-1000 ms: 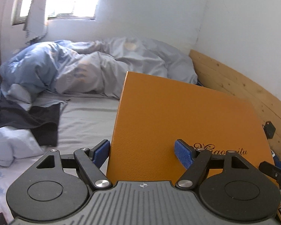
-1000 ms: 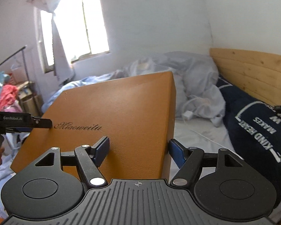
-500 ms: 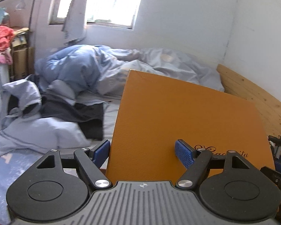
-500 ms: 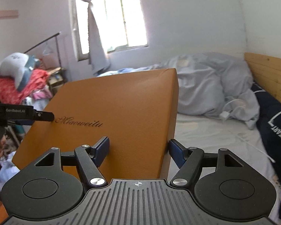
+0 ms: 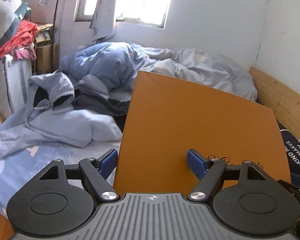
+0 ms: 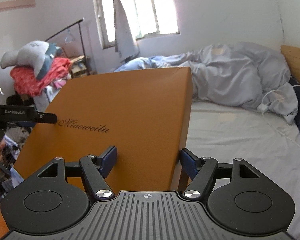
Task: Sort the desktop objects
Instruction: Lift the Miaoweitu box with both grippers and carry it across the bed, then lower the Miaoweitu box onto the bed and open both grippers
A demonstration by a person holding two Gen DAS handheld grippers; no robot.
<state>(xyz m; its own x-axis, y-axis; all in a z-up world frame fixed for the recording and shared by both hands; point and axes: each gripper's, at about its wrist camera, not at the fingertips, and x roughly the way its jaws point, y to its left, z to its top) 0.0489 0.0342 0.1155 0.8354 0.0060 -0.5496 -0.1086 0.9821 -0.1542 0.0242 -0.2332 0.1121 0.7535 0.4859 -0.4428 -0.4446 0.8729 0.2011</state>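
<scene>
An orange box [image 5: 200, 124] with black script lettering is held in the air between both grippers. My left gripper [image 5: 153, 163] clamps the box's left edge between its blue pads [image 5: 195, 163]. In the right wrist view the same orange box [image 6: 120, 120] is tilted, and my right gripper [image 6: 148, 161] clamps its right corner edge. The left gripper's finger [image 6: 22, 115] shows at the far left of that view, touching the box.
A bed with a rumpled grey-blue duvet [image 5: 170, 68] and clothes [image 5: 56, 108] lies ahead. A wooden headboard [image 5: 280, 98] runs on the right. A pile of red cloth and a plush toy [image 6: 34, 68] stands left, by a window [image 6: 142, 10].
Both grippers have swung left with the box held between them. The view has turned from the headboard corner toward the window and the clothes pile. The grips look unchanged.
</scene>
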